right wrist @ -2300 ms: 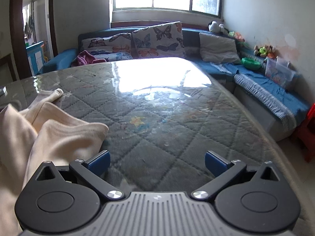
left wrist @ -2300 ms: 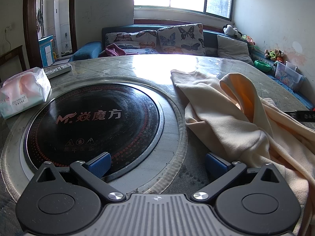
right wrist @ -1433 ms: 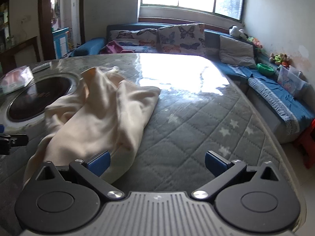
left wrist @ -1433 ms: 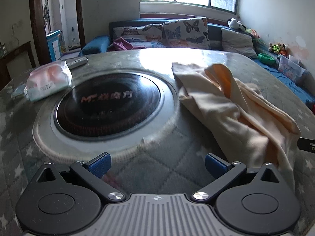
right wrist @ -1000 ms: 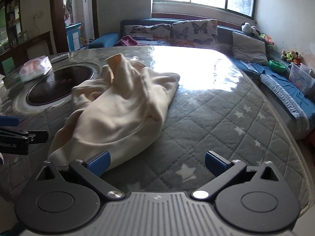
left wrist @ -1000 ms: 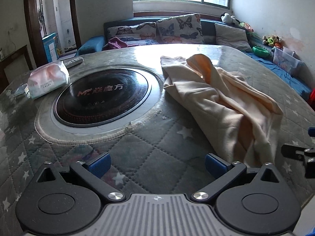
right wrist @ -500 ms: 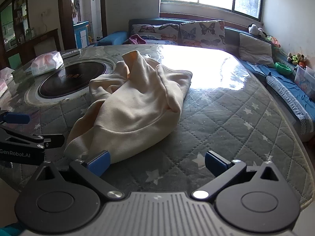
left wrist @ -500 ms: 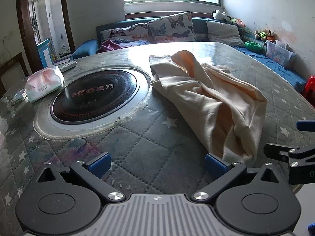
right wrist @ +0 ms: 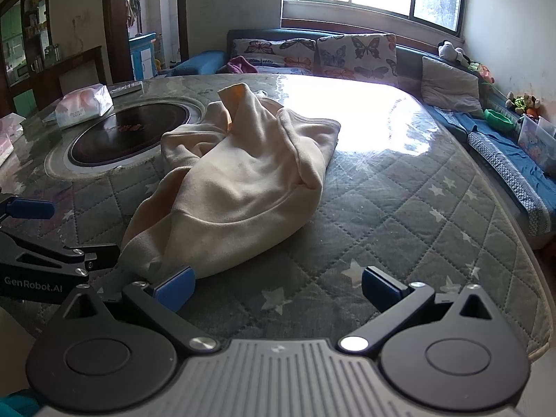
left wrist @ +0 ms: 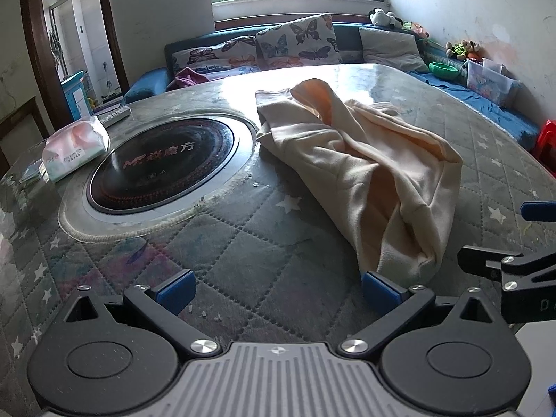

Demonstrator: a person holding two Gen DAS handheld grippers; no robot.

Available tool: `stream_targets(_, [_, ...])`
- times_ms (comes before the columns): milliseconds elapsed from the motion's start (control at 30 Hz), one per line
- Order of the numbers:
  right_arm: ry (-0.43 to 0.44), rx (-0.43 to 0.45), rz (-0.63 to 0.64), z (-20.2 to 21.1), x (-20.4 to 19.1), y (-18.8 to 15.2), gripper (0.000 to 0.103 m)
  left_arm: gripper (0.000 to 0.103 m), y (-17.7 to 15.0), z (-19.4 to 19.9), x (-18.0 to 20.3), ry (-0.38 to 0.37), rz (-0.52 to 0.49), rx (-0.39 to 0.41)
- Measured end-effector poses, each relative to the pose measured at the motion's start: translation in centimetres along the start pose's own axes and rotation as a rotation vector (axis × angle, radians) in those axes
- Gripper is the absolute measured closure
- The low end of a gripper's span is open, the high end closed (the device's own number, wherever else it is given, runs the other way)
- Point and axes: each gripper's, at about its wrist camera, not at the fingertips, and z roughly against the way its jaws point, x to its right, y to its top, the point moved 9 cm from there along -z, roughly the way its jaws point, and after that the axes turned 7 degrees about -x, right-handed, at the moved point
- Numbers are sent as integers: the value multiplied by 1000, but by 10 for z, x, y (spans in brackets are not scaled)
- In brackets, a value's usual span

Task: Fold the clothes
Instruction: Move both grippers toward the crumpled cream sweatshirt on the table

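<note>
A cream garment (left wrist: 361, 163) lies crumpled on the round quilted table (left wrist: 243, 253), right of the black hotplate (left wrist: 163, 163). It also shows in the right wrist view (right wrist: 243, 180). My left gripper (left wrist: 278, 290) is open and empty near the table's front edge, its right pad close to the garment's near hem. My right gripper (right wrist: 276, 288) is open and empty, its left pad just in front of the hem. Each gripper shows at the edge of the other's view.
A tissue pack (left wrist: 74, 147) and a remote (left wrist: 114, 116) lie left of the hotplate. A sofa with butterfly cushions (left wrist: 295, 40) stands behind the table. A blue bench with toys and boxes (right wrist: 514, 139) runs along the right wall.
Both grippers have pulled back toward the near edge of the table, so the whole garment now lies ahead of them. The garment has not moved. Both stay open.
</note>
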Motion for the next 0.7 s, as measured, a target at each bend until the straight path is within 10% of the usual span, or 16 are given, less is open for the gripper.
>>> stream_targets(700, [7, 0, 11, -2, -6, 4, 0, 0, 2, -4, 5, 10, -25, -19])
